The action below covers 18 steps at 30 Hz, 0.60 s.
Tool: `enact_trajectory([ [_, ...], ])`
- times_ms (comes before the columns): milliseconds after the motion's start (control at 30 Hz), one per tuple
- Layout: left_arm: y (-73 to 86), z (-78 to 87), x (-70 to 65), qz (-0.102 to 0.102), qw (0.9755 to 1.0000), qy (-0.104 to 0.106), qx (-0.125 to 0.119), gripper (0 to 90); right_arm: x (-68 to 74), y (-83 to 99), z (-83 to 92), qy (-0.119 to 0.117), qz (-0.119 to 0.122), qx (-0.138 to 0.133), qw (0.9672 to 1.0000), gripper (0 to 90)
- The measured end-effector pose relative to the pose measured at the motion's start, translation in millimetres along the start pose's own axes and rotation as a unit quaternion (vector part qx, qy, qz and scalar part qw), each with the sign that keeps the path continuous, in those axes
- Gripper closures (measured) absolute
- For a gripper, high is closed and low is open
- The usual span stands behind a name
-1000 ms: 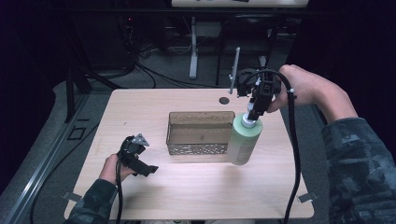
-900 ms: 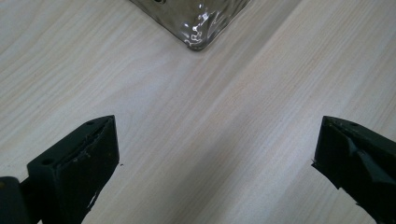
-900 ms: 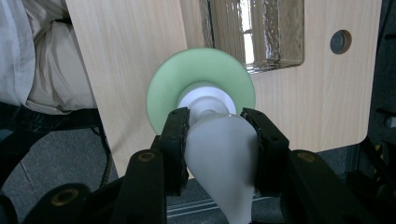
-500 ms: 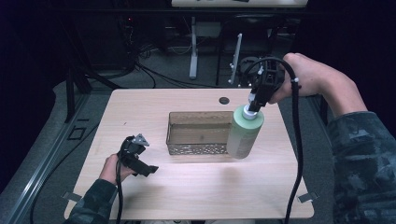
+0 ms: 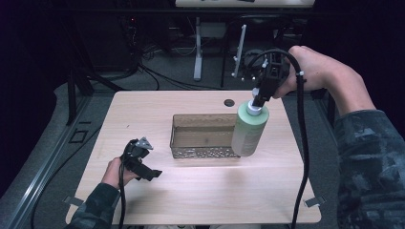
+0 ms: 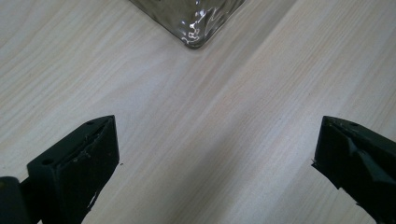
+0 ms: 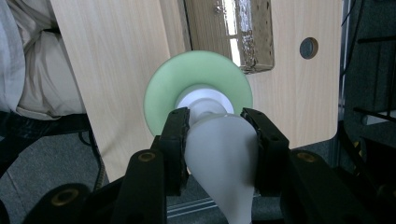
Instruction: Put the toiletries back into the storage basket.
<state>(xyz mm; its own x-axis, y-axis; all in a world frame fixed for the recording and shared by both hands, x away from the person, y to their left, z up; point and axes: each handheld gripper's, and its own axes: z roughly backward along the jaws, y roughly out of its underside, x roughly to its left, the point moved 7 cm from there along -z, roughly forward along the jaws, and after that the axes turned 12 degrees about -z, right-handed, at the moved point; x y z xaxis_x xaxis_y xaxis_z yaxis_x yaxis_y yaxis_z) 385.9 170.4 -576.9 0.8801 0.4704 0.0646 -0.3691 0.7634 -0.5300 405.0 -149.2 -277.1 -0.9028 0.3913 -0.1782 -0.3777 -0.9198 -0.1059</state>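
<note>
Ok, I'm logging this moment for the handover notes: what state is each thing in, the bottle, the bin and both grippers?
Pale green plastic bottle with white pump top: lifted off the table, hanging upright by its pump.
Clear rectangular plastic bin: standing on the wooden table, nothing inside it.
Right gripper: jaws shut on the bottle's white pump.
Left gripper: jaws open, nothing between them, low over the table.

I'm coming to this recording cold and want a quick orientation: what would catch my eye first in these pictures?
The pale green plastic bottle with a white pump top stands out, hanging above the light wooden table from the right gripper, whose jaws are shut on the pump. Just left of it sits a clear rectangular plastic bin at the table's middle. Near the front left edge, the left gripper rests low with its jaws wide apart and nothing between them.
</note>
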Motion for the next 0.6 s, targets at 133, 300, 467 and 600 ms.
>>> enact_trajectory([
  [133,0.0,0.7,0.1,-0.001,1.0,0.001,0.0,0.0,-2.3,-3.8,0.2,0.0,-0.001,-0.003,1.0,62.8],
  [300,0.8,0.6,0.6,-0.001,1.0,0.001,0.001,0.0,-5.5,-7.8,0.3,0.008,-0.001,-0.003,1.0,62.8],
  [467,0.8,0.6,0.4,0.0,1.0,0.001,0.001,0.0,-7.9,-12.7,-1.8,0.013,0.004,-0.002,0.9999,62.8],
  [600,1.1,0.1,0.5,-0.001,1.0,-0.001,0.003,0.0,-9.1,-16.8,-2.6,0.011,0.005,-0.006,0.9999,62.8],
])
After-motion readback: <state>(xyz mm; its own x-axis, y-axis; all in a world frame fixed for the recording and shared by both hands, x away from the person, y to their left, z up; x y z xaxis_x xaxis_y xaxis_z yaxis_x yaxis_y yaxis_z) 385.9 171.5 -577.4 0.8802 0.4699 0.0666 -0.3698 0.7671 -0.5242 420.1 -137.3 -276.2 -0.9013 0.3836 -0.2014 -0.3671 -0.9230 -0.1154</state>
